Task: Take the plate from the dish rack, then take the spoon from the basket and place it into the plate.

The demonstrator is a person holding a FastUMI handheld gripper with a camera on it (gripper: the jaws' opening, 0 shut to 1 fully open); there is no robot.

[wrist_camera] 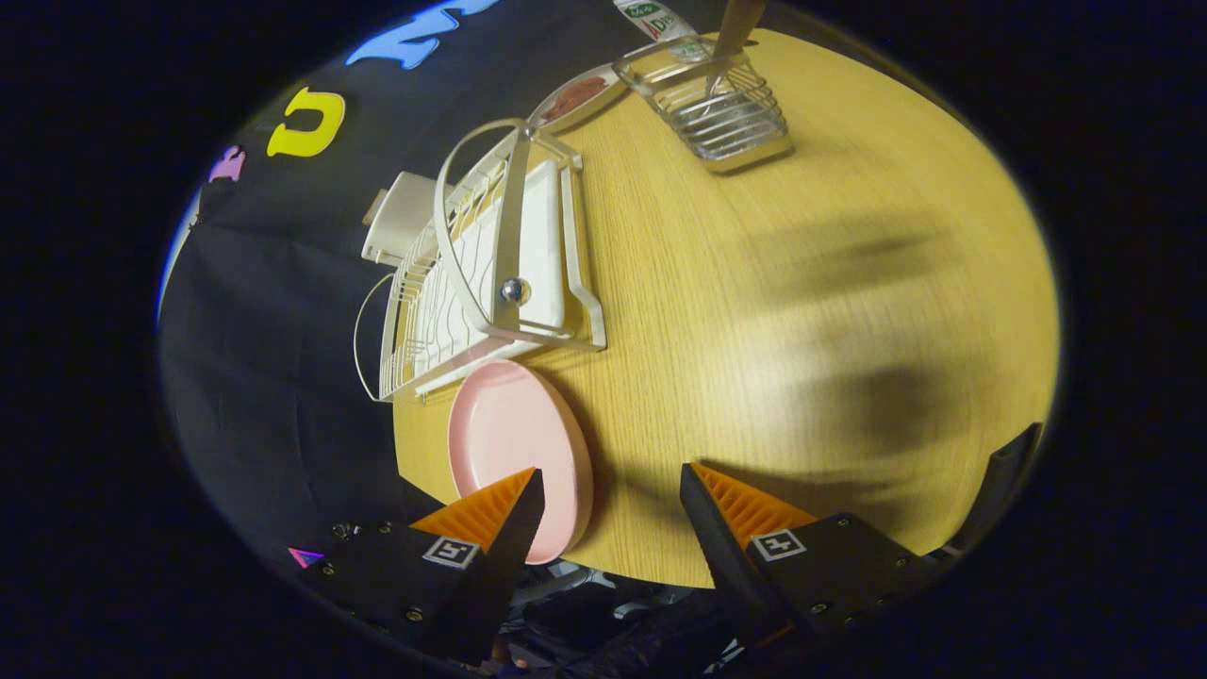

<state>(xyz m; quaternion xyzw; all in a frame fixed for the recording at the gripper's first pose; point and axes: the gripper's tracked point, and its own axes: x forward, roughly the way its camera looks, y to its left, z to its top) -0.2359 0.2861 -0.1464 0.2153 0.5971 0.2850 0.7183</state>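
The gripper [611, 505] hangs released beside the plate [514, 453]. Next, I judge, cross beyond the dish rack [490, 273] to the basket [726, 113] and pinch the spoon [731, 42] handle squarely.

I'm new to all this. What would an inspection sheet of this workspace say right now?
Surface: wooden table, shadows across it.
Job's things: pink plate on the table beside the white dish rack; wire basket beyond, spoon handle sticking up from it.
Clutter: dish of food, packet, white box.
Claw: open, holding nothing; one finger overlaps the plate's edge.
Cables: thin white wire by the rack.
Surroundings: black cloth wall.
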